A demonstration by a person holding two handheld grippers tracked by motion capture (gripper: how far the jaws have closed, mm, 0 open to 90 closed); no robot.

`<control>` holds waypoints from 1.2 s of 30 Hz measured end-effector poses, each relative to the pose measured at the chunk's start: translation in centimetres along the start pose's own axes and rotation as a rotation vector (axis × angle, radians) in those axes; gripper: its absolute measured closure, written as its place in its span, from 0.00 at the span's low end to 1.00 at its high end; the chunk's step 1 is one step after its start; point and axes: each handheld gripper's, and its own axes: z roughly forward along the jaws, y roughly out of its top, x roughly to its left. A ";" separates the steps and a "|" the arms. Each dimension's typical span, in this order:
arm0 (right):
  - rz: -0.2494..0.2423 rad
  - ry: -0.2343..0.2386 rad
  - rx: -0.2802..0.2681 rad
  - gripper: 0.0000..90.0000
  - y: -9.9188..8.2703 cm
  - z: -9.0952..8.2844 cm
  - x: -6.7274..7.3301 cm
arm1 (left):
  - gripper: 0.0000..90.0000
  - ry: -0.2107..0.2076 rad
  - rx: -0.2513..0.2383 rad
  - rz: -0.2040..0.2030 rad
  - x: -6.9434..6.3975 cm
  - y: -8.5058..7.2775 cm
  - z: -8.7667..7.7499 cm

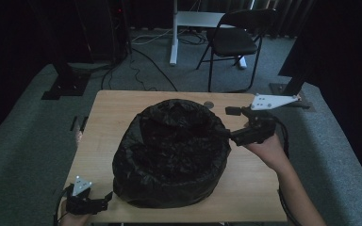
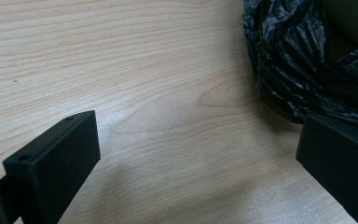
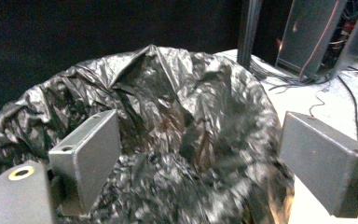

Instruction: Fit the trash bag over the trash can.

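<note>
A big crumpled black plastic bag (image 1: 172, 150) stands mouth up in the middle of the wooden table (image 1: 259, 188). My right gripper (image 1: 224, 133) is at the bag's right rim, held in a hand and pointing left at it. In the right gripper view its jaws stand wide apart, open (image 3: 198, 121), with the bag's (image 3: 168, 93) glossy folds just beyond them and nothing pinched. My left gripper (image 1: 108, 197) rests at the table's near left corner beside the bag's base. It is open (image 2: 193, 126) over bare wood, with the bag (image 2: 298, 60) by its right jaw.
A small round grey object (image 1: 209, 104) lies on the table behind the bag. Beyond the table, on grey carpet, stand a black folding chair (image 1: 233, 40), a white desk leg (image 1: 173, 42) and loose cables. Dark stands flank both sides.
</note>
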 end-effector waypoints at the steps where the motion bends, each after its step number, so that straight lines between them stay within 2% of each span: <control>1: 0.008 0.002 -0.006 0.14 -0.3 -0.2 -0.1 | 0.00 -0.004 0.004 0.001 0.0 0.0 0.0; 3: 0.018 -0.029 -0.016 0.14 -1.0 -0.6 -0.3 | 0.00 0.000 0.008 0.005 0.0 -0.1 0.0; 7: 0.041 -0.050 -0.028 0.14 -2.4 -1.3 -0.8 | 0.00 0.004 0.008 0.004 0.1 -0.1 0.0; 20: 0.120 -0.090 -0.062 0.14 -7.4 -2.7 -1.7 | 0.00 0.009 0.007 0.005 0.0 -0.2 0.2; 23: 0.128 -0.095 -0.073 0.14 -8.3 -3.0 -1.7 | 0.00 0.012 0.002 0.005 0.1 -0.3 0.2; 29: 0.130 -0.142 -0.089 0.14 -10.5 -3.4 -1.3 | 0.00 0.017 -0.009 0.004 0.1 -0.3 0.1; 36: 0.180 -0.148 -0.097 0.14 -14.2 -3.5 -1.2 | 0.00 0.017 -0.003 0.008 0.0 -0.3 0.1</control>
